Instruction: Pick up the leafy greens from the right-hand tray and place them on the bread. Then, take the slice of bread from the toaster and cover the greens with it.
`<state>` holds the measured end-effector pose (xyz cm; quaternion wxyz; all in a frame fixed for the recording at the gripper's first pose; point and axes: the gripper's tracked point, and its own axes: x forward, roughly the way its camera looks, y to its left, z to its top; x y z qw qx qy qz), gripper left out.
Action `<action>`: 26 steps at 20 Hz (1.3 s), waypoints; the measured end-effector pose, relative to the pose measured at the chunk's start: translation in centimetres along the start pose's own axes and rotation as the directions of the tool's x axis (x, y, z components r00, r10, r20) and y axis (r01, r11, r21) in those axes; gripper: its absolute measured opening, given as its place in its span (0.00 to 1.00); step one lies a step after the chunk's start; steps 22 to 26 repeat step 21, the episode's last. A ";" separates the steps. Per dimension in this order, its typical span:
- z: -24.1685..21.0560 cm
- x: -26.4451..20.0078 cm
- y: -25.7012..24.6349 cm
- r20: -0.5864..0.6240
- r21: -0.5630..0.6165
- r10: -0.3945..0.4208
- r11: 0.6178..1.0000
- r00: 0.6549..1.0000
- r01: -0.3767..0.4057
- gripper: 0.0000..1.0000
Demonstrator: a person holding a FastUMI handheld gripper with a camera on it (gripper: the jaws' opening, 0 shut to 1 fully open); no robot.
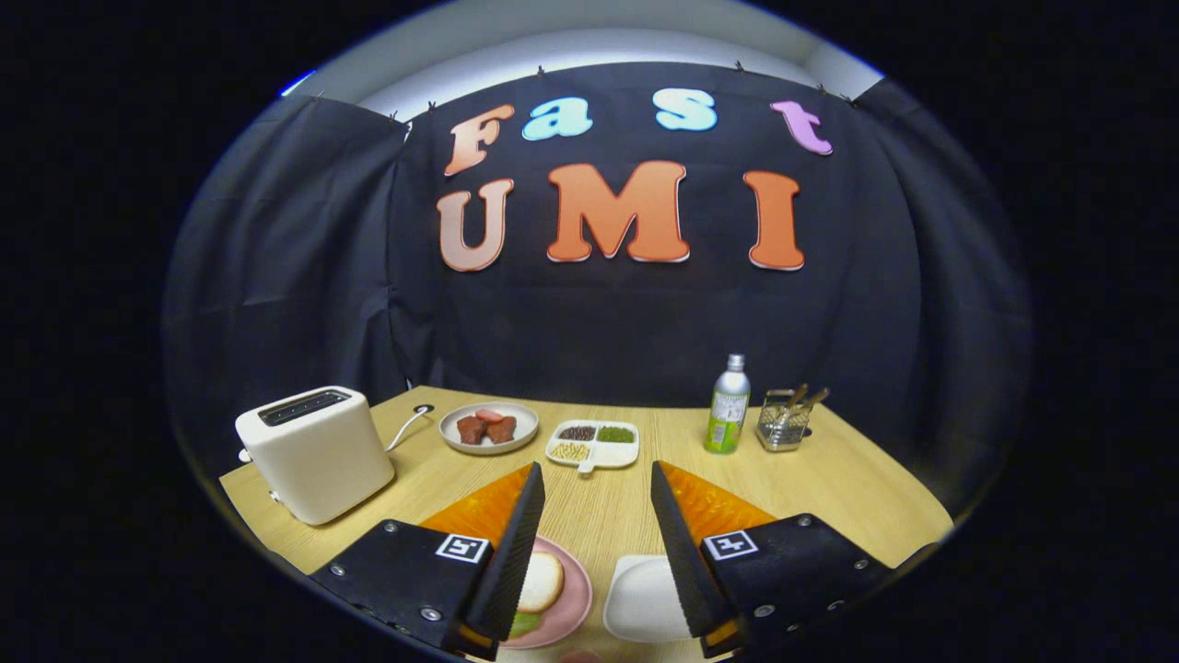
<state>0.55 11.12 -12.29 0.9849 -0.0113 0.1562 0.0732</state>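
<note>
The gripper [597, 488] hangs above the near part of the wooden table [829, 479], its fingers spread wide apart with nothing between them. Beneath them sits a pink plate [573, 603] carrying a bread slice [542, 582] with a bit of leafy greens [523, 623] showing at its near edge. Just right of it lies a white tray [642, 600]. The toaster [315, 451] stands at the far left. Farther back are a plate of meat [488, 427], a divided dish [592, 444], a bottle [728, 405] and a wire basket [783, 422].
</note>
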 end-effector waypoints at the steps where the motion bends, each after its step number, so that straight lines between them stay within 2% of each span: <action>1: 1.2 -0.3 0.0 0.049 -0.012 -0.009 1.000 0.999 0.009 0.71; 4: 4.9 -1.5 0.1 0.195 -0.060 -0.019 0.998 0.981 0.031 0.74; 7: 7.0 -2.6 0.6 0.272 -0.072 -0.030 0.996 0.962 0.052 0.82; 10: 7.7 -3.3 1.4 0.278 -0.043 -0.009 0.999 0.960 0.022 0.86; 13: 7.3 -3.6 1.4 0.252 -0.024 -0.018 0.999 0.967 0.025 0.92; 26: 7.8 -4.5 2.6 0.270 -0.038 0.003 0.999 0.963 0.008 0.92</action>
